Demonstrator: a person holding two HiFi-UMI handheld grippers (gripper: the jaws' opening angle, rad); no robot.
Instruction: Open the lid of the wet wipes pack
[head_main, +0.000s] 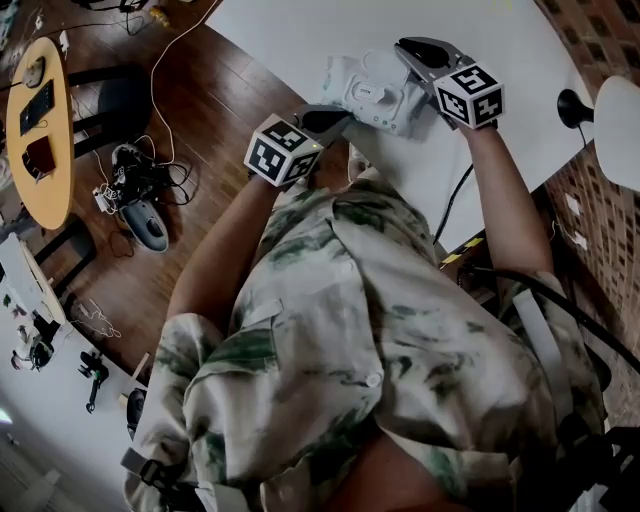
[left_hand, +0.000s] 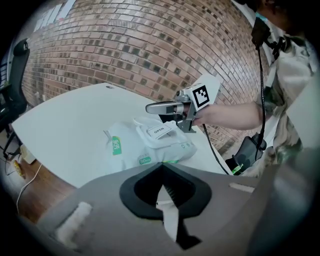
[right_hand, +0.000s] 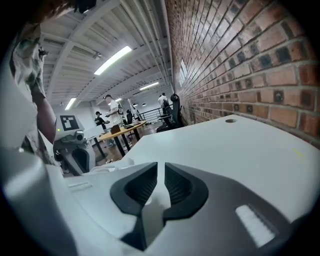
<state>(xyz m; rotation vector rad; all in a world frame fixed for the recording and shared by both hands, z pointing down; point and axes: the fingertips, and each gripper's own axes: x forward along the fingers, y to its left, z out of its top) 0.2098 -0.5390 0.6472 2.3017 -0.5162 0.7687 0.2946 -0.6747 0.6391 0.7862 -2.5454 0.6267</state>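
Observation:
The white wet wipes pack (head_main: 370, 92) lies on the white table (head_main: 290, 40). Its lid, labelled OPEN (left_hand: 159, 131), lies flat on top of the pack (left_hand: 145, 147). My left gripper (head_main: 335, 118) sits at the pack's near edge. Its jaws (left_hand: 161, 167) are shut, with the pack's end right at the tips. My right gripper (head_main: 408, 48) hovers just above the lid without touching it. In the left gripper view the right gripper (left_hand: 150, 107) appears as one closed bar. In its own view the right gripper (right_hand: 160, 167) shows only a thin slit and holds nothing.
A brick wall (left_hand: 130, 45) runs behind the table. A black cable (left_hand: 220, 160) hangs off the table's edge by my right arm. A black knob (head_main: 572, 105) and a white disc (head_main: 622, 130) sit at the right. A wooden table (head_main: 40, 130) and floor clutter lie to the left.

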